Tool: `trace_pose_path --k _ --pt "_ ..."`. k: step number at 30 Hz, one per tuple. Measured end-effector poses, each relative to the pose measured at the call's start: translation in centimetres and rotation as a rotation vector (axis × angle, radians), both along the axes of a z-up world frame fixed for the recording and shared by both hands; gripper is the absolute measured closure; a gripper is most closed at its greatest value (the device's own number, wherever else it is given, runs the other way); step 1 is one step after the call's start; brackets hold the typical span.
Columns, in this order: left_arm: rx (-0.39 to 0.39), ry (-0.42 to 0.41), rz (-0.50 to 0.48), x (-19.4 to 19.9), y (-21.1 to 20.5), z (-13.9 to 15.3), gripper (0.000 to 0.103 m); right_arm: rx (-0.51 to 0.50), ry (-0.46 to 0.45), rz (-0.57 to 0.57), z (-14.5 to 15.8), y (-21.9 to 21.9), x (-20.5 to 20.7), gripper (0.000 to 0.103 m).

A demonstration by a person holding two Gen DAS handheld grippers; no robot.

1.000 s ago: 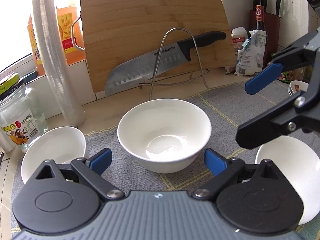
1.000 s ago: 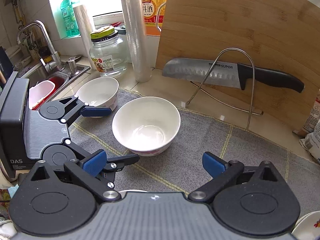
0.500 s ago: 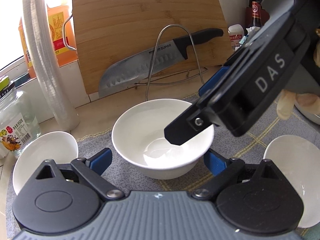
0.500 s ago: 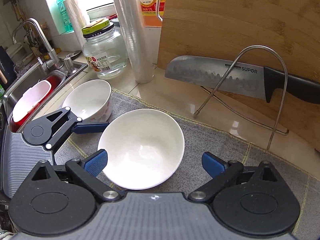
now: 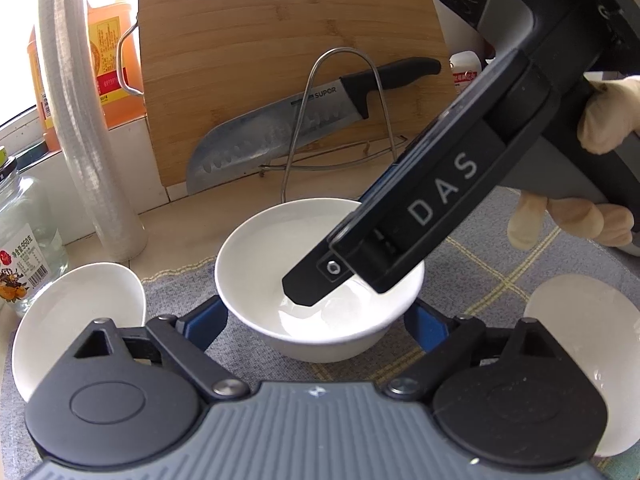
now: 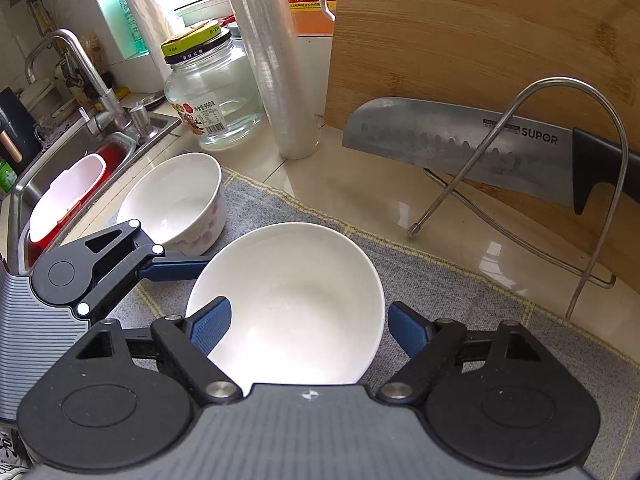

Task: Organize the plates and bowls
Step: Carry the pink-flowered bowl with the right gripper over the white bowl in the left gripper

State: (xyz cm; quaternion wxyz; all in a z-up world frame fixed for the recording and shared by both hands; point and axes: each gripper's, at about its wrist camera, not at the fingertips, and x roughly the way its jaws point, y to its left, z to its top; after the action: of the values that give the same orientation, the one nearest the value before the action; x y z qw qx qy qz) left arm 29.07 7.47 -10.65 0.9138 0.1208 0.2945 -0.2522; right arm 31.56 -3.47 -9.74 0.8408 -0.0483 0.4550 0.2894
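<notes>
A plain white bowl stands upright on the grey cloth mat. My left gripper brackets it low from the near side. Its jaws have just been closing, the blue pads now sit close against the bowl's sides, and I cannot see a press. My right gripper is open across the same bowl's rim, with its left pad inside the bowl and its right pad outside. Its black finger dips into the bowl. A flower-patterned bowl stands to the left and another white bowl to the right.
A bamboo cutting board leans at the back with a large knife on a wire rack. A glass jar and a film roll stand near it. A sink with a tap lies at the left. A gloved hand holds the right gripper.
The right gripper came in from the right and sank over the middle bowl, one finger now inside it. The left gripper's pads drew slightly closer to the bowl's sides.
</notes>
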Motion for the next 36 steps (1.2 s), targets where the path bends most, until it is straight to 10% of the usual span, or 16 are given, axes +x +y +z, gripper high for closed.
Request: trace_pose_path --k 36 --pt "0.009 0.01 -0.037 -4.4 -0.7 5.1 0.01 0.027 -0.045 -0.032 4.8 -0.8 -5.6 0.019"
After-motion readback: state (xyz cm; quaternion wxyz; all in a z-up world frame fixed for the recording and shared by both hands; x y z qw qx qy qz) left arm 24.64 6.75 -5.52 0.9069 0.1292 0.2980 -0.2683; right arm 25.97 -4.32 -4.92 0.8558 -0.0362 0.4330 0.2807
